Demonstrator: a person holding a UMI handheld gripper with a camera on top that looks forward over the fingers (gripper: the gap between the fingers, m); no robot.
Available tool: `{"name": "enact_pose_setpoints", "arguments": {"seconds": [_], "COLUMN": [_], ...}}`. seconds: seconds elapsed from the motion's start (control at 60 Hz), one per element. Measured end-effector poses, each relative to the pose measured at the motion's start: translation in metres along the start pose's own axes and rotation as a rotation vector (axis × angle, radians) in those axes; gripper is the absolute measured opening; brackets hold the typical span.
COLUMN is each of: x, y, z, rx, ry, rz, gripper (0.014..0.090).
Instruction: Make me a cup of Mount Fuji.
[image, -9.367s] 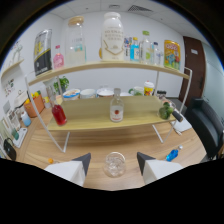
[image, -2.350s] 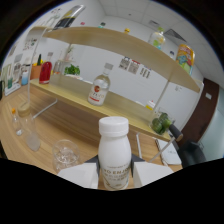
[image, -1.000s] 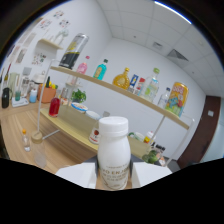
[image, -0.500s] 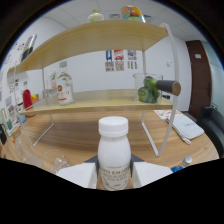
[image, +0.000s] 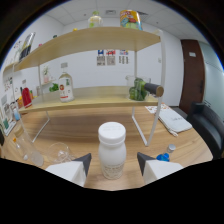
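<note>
White bottle (image: 112, 149) with a white screw cap stands upright between the two fingers of the hand-held gripper (image: 112, 163), whose tips close against its sides at 9 and 3 o'clock, so the hand-held gripper is gripping the bottle. Its pale label carries print too small to read. Beyond the fingers, at 12 o'clock, a wooden two-tier shelf (image: 95, 103) on white metal legs stands on the wooden bench (image: 75, 127). On the lower tier, at about 10 o'clock from the bottle, sits a clear glass bottle with a red and white label (image: 65, 87); the writing on it cannot be made out. A green item (image: 138, 90) rests on the same tier at 1 o'clock. A red bottle (image: 26, 97) stands farther toward 9 o'clock. Posters (image: 111, 57) on the wall behind show red and blue marks, unreadable. A clear glass (image: 60, 151) lies on the bench just beside the left finger. A blue cap (image: 162, 157) lies near the right finger.
</note>
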Motion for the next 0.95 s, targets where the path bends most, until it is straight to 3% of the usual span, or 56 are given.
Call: {"name": "enact_pose_setpoints", "arguments": {"seconds": [0.25, 0.45, 0.95], "x": [-0.039, -0.089, -0.132], "y": [-0.020, -0.021, -0.004], "z": [-0.069, -0.104, -0.120], "rx": [-0.082, -0.113, -0.168], "ry": [0.047, 0.030, 0.010], "rz": [-0.017, -0.032, -0.051], "gripper": [0.0848, 0.0861, 0.0861]}}
